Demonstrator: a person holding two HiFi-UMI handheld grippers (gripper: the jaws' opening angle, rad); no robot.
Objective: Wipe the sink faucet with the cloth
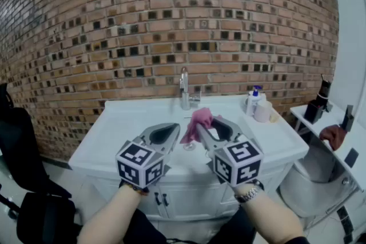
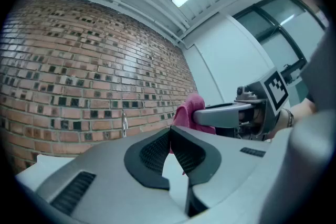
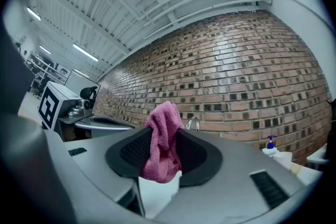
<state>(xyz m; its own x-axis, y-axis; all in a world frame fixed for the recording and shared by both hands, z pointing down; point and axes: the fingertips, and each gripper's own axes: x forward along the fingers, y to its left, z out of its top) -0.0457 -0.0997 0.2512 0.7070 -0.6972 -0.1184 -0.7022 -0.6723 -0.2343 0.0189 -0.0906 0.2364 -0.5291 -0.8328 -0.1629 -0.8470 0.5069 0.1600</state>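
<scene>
Chair (image 1: 18,148): one, black, far left of the faucet (image 1: 184,89) and lower in the head view.
Wall (image 1: 171,20): one, brick, right behind the faucet.
Counter (image 1: 123,123): one, white, bearing the faucet at its back edge.
Cabinet handles (image 1: 160,199): two, side by side, below the faucet and slightly left.
Left gripper (image 2: 170,132): one, jaws pressed together with nothing between them, in front of the faucet and a little left, apart from it.
Marker cubes: two, one on each gripper, nearer the person than the faucet.
Faucet: one, chrome, upright, untouched by either gripper.
Cloth (image 3: 163,150): one, pink, bunched, pinched between the right jaws and raised above the counter, in front of the faucet and not touching it.
Right gripper (image 3: 164,136): one, both pads clamped on the cloth, in front of the faucet and a little right.
Watch (image 1: 249,195): one, on the right wrist, nearer the person than the faucet.
Pump bottle (image 1: 253,101): one, white with a blue top, right of the faucet.
White roll (image 1: 263,111): one, just right of the bottle, further from the faucet.
Side table (image 1: 357,143): one, far right of the faucet, with dark things too small to name.
</scene>
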